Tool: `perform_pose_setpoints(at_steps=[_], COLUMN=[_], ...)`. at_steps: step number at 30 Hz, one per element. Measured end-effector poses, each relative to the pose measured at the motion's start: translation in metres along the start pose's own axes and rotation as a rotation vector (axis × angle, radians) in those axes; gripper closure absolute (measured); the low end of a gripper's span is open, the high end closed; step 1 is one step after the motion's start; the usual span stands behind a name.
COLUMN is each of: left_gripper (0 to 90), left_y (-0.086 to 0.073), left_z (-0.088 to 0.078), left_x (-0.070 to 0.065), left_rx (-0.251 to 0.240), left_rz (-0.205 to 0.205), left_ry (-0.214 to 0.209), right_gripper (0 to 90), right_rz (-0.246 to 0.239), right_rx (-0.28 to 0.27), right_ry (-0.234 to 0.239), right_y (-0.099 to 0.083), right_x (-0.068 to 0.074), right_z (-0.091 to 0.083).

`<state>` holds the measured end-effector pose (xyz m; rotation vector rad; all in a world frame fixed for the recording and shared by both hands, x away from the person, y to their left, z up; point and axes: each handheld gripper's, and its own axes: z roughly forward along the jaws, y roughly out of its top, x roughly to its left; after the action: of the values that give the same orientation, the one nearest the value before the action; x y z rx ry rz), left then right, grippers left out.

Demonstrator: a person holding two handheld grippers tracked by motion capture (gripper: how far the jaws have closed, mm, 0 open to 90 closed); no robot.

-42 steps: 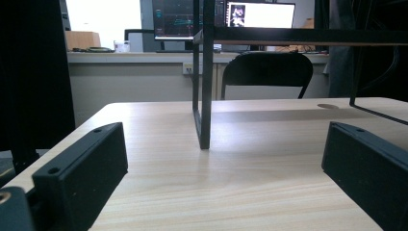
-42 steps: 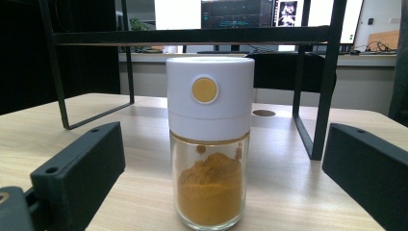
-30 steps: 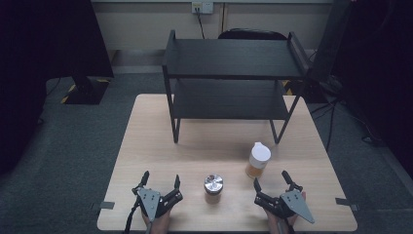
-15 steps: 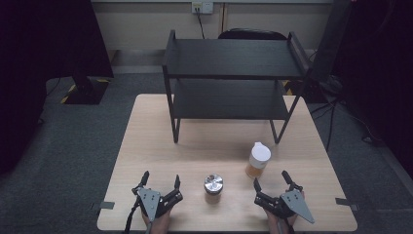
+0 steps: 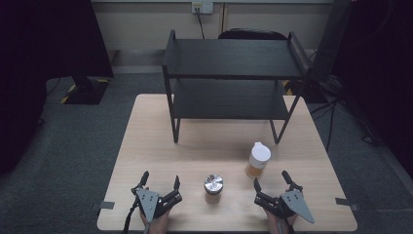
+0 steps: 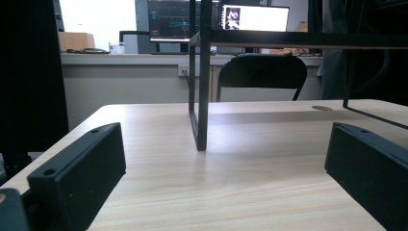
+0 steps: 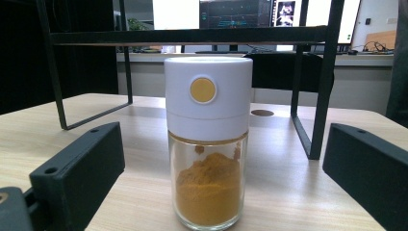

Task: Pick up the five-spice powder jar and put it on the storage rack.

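Observation:
A glass spice jar with a white cap and orange powder stands on the wooden table, just ahead of my right gripper, whose jaws stand wide apart on either side of it without touching. A small jar with a silver metal lid sits between the two grippers near the front edge. My left gripper rests open at the front left, nothing between its jaws. A black two-tier shelf rack stands at the back of the table.
A black chair sits behind the table past the rack. A dark monitor stand is on the floor at left; cables and equipment lie at right. Bare tabletop lies between the rack and the grippers.

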<state>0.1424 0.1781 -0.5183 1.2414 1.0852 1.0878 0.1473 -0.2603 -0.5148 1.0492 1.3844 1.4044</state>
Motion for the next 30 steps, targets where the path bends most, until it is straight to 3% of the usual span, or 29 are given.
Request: perform_pose_setpoints(at_steps=[4, 9, 13, 19, 24, 30], left_gripper=[0.0, 0.0, 0.0, 0.0, 0.0, 1.6], left_y=[0.003, 0.007, 0.011, 0.022, 0.031, 0.041], left_z=[0.0, 0.0, 0.002, 0.006, 0.006, 0.007], left_x=[0.003, 0.002, 0.004, 0.006, 0.004, 0.013], left_rx=[0.004, 0.007, 0.009, 0.028, 0.032, 0.015], left_rz=[-0.007, 0.021, -0.009, -0.002, -0.015, -0.044], left_ry=[-0.016, -0.05, -0.094, -0.159, -0.184, -0.293], right_gripper=[0.0, 0.0, 0.0, 0.1, 0.1, 0.1], right_rz=[0.0, 0.0, 0.0, 0.0, 0.0, 0.0], right_rx=[0.0, 0.0, 0.0, 0.0, 0.0, 0.0], right_ry=[0.001, 0.001, 0.001, 0.0, -0.002, -0.002], right_y=[0.0, 0.0, 0.0, 0.0, 0.0, 0.0], right_x=[0.0, 0.0, 0.0, 0.0, 0.0, 0.0], right_z=[0.0, 0.0, 0.0, 0.0, 0.0, 0.0])
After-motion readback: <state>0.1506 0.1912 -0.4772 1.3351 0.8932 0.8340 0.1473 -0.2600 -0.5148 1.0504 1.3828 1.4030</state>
